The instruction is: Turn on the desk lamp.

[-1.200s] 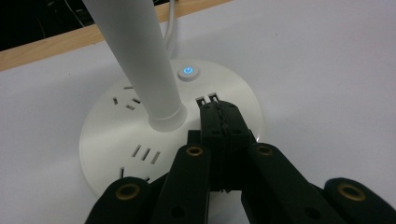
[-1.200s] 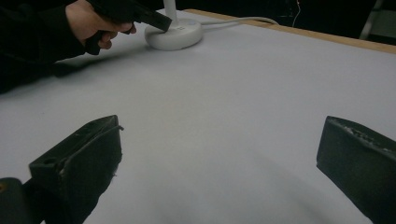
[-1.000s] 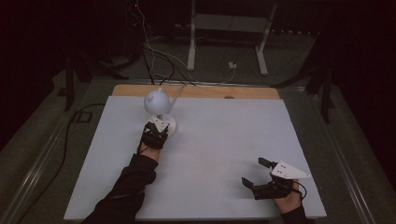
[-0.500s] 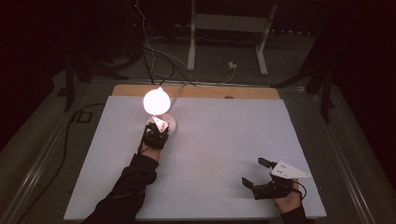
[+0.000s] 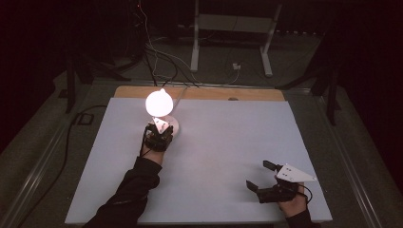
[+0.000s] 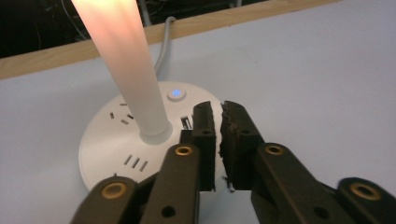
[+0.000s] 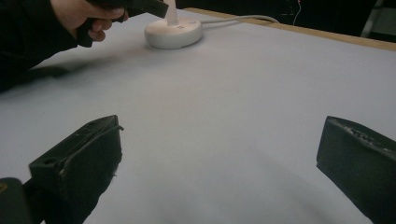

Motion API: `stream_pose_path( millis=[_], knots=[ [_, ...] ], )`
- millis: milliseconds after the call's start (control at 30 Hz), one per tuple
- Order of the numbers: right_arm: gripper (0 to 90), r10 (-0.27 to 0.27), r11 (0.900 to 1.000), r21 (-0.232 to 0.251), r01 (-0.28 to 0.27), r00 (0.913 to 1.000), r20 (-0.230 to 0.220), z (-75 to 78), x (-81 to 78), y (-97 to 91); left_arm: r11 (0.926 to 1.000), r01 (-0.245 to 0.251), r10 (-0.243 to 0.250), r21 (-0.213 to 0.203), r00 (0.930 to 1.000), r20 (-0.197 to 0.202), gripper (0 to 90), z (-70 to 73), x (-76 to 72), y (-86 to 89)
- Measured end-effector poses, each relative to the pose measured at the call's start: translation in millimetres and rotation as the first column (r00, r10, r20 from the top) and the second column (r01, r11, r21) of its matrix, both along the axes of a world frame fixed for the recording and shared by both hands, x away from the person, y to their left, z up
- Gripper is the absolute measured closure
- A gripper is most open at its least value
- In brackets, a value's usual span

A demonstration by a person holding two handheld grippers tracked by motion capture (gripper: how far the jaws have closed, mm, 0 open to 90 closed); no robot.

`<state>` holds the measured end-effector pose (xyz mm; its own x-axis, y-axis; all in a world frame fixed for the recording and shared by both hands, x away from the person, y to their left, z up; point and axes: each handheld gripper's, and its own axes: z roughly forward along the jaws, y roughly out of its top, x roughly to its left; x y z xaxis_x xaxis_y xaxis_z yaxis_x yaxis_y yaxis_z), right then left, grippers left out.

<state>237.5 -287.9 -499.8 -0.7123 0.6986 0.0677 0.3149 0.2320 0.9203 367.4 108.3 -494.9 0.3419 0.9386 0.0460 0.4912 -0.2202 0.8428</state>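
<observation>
Left gripper [image 6: 218, 109]: jaws drawn almost together, a thin slit between them, nothing held. The tips sit over the near edge of the lamp base [image 6: 107, 144], just beside the glowing stem [image 6: 123, 65]; whether they touch the base cannot be told. In the high view the left gripper [image 5: 160, 127] lies at the base, under the lit lamp head [image 5: 158, 102].

Lamp base: round, white, flat on the bench [image 5: 228, 142], toward its far left part. On top it carries socket slots, a small round button lit blue [image 6: 176, 93], and a dark port close to the jaw tips. A pale cable [image 6: 163, 37] leaves the back of the base toward the wooden edge [image 5: 256, 94] of the bench.

Right gripper [image 5: 260, 175]: jaws spread wide, empty, low over the bench near its front right corner, well apart from the lamp. Its own view shows bare white surface between the two jaws, with the lamp base [image 7: 173, 31] and the person's left hand [image 7: 86, 16] farther off.

Surroundings: dark floor beyond the bench, with a white stand [image 5: 233, 33] and loose cables.
</observation>
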Motion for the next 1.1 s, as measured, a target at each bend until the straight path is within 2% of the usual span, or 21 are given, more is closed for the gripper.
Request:
stream_pose_path(
  millis=[133,233,267,300,333,467,500,533,633,667,700,767,800,833,867,900,967,1033,1067,1100],
  knots=[
    [0.0,0.001,1.0000,0.001,-0.001,1.0000,-0.002,0.1,-0.5,0.2,1.0000,0.000,0.000,-0.007,0.9999,-0.015,79.0,1.0,-0.4,0.6],
    [0.0,0.000,1.0000,-0.008,0.000,1.0000,0.007,0.5,-0.7,0.5,0.9998,0.017,-0.017,0.011,0.9988,-0.047,61.9,0.5,0.3,-1.0],
    [0.0,0.000,1.0000,-0.008,0.000,1.0000,0.007,0.5,-0.7,0.5,0.9997,0.023,-0.022,0.008,0.9981,-0.058,61.9,0.0,-0.1,-1.1],
    [0.0,0.002,1.0000,-0.009,-0.002,1.0000,0.006,0.3,-1.0,0.8,0.9995,0.031,-0.031,0.007,0.9969,-0.072,55.7,-0.4,-0.4,-1.1],
    [0.0,0.002,1.0000,-0.009,-0.002,1.0000,0.006,0.3,-1.0,0.8,0.9993,0.035,-0.034,0.012,0.9962,-0.080,55.7,-0.9,-0.6,-1.6],
    [0.0,0.001,1.0000,-0.003,-0.001,1.0000,0.004,0.4,-0.6,0.5,0.9992,0.038,-0.037,0.008,0.9940,-0.103,45.7,-0.7,-0.6,-2.1],
    [0.0,0.002,1.0000,-0.006,-0.002,1.0000,0.004,0.1,-0.7,0.7,0.9990,0.044,-0.043,0.005,0.9920,-0.118,40.9,-0.7,-0.2,-2.5],
    [0.0,0.002,1.0000,-0.006,-0.002,1.0000,0.004,0.1,-0.7,0.7,0.9985,0.055,-0.054,0.007,0.9897,-0.133,40.9,-0.8,0.3,-3.3],
    [0.0,0.002,1.0000,-0.004,-0.002,1.0000,0.006,0.4,-0.5,0.7,0.9968,0.079,-0.077,0.006,0.9822,-0.171,28.8,-0.8,0.5,-5.3],
    [0.0,0.002,1.0000,-0.004,-0.002,1.0000,0.003,-0.1,-0.5,0.7,0.9970,0.078,-0.078,-0.007,0.9816,-0.174,22.8,-0.8,-0.5,-5.6],
    [0.0,0.002,1.0000,-0.004,-0.002,1.0000,0.003,-0.1,-0.5,0.7,0.9967,0.080,-0.082,-0.016,0.9811,-0.176,22.8,-0.4,-1.3,-5.9],
    [0.0,0.002,1.0000,-0.005,-0.002,1.0000,0.001,-0.3,-0.4,0.9,0.9953,0.095,-0.097,-0.022,0.9775,-0.187,16.9,1.5,-1.8,-6.8],
    [0.0,0.002,1.0000,-0.003,-0.002,1.0000,0.002,-0.1,-0.3,0.9,0.9932,0.111,-0.116,-0.036,0.9755,-0.187,15.0,2.7,-2.5,-6.3],
    [0.0,0.002,1.0000,-0.002,-0.002,1.0000,0.003,0.1,-0.3,0.9,0.9914,0.121,-0.129,-0.050,0.9731,-0.191,9.0,4.2,-3.3,-6.1],
    [0.0,0.002,1.0000,-0.002,-0.002,1.0000,0.002,0.1,-0.5,1.0,0.9879,0.142,-0.151,-0.063,0.9687,-0.197,7.6,5.6,-3.9,-5.9],
    [0.0,0.003,1.0000,-0.004,-0.003,1.0000,0.002,0.0,-0.7,1.0,0.9838,0.163,-0.175,-0.075,0.9632,-0.204,2.0,6.8,-4.6,-6.0],
    [0.0,0.003,1.0000,-0.005,-0.003,1.0000,0.003,0.0,-0.5,0.9,0.9756,0.197,-0.213,-0.097,0.9568,-0.198,2.0,10.1,-7.1,-5.1],
    [0.0,-0.001,1.0000,0.000,0.001,1.0000,0.001,0.0,-0.3,0.4,0.9644,0.228,-0.251,-0.135,0.9482,-0.195,1.3,14.0,-10.0,-2.6],
    [0.0,-0.002,1.0000,-0.001,0.002,1.0000,0.000,-0.2,-0.3,0.2,0.9557,0.250,-0.278,-0.155,0.9405,-0.196,1.1,16.1,-11.1,-1.3],
    [0.0,-0.002,1.0000,-0.003,0.002,1.0000,0.001,-0.4,-0.3,0.0,0.9507,0.264,-0.294,-0.163,0.9344,-0.202,0.2,18.1,-12.1,-0.2]
  ],
)
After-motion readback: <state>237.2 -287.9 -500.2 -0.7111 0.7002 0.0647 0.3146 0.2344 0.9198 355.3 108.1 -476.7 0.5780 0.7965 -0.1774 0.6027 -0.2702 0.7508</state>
